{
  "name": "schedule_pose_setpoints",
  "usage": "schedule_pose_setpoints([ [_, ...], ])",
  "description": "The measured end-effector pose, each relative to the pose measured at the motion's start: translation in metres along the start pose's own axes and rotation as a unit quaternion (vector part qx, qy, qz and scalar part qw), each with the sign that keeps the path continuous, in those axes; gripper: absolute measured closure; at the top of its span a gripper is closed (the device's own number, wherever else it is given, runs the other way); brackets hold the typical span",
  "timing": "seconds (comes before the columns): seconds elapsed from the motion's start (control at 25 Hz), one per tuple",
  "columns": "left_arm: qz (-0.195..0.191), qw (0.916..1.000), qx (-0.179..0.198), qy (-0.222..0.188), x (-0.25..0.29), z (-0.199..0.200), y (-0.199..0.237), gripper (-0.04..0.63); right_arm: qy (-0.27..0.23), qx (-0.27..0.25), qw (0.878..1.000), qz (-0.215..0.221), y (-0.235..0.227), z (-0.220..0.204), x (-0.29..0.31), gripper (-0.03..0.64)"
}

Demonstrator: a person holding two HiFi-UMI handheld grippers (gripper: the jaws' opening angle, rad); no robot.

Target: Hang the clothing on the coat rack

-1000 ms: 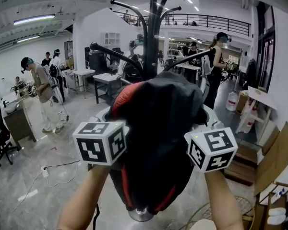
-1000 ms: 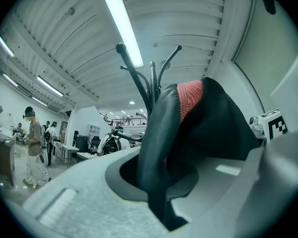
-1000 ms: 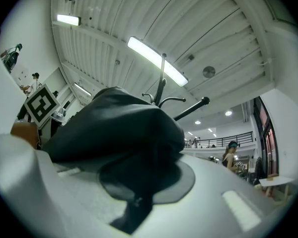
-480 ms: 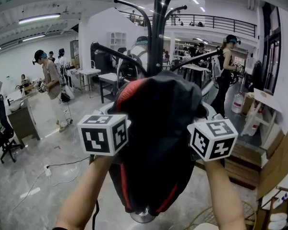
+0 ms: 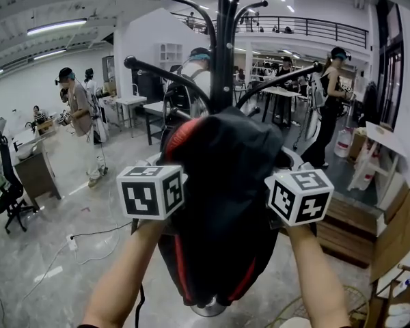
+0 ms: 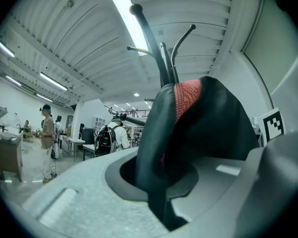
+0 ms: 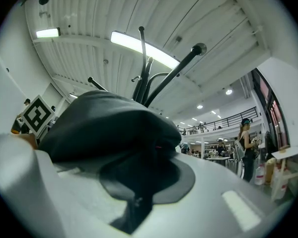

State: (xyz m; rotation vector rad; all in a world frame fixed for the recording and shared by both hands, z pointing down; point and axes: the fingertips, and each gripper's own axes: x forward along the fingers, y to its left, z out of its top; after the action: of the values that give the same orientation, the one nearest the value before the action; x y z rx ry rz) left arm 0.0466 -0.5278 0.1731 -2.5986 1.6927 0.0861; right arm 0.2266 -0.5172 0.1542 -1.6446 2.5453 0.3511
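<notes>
A black jacket (image 5: 222, 203) with red lining hangs between my two grippers, right in front of the black coat rack (image 5: 223, 46). Its top reaches the height of the rack's lower arms (image 5: 165, 77). My left gripper (image 5: 162, 166) is shut on the jacket's left edge. Dark fabric (image 6: 208, 128) is pinched between the jaws of the left gripper (image 6: 159, 202), with the coat rack (image 6: 164, 68) rising behind. My right gripper (image 5: 290, 164) is shut on the jacket's right side. The right gripper (image 7: 136, 207) has cloth (image 7: 109, 128) bunched over its jaws, below a knobbed rack arm (image 7: 175, 73).
The rack's round base (image 5: 208, 311) stands on the grey floor below the jacket. Several people stand about, one at the left (image 5: 78, 115) and one at the right (image 5: 331, 108). Tables (image 5: 157, 118), an office chair (image 5: 7, 197) and wooden boxes (image 5: 345, 227) ring the space.
Both grippers and the jacket have risen a little and come closer to the rack. People in the background have shifted.
</notes>
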Motion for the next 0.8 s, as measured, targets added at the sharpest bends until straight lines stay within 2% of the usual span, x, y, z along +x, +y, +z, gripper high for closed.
schedule_pose_setpoints([
  [0.8, -0.017, 0.9995, -0.012, 0.023, 0.017, -0.043, -0.013, 0.571, 0.033, 0.016, 0.999, 0.001, 0.003, -0.058, 0.008, 0.58],
])
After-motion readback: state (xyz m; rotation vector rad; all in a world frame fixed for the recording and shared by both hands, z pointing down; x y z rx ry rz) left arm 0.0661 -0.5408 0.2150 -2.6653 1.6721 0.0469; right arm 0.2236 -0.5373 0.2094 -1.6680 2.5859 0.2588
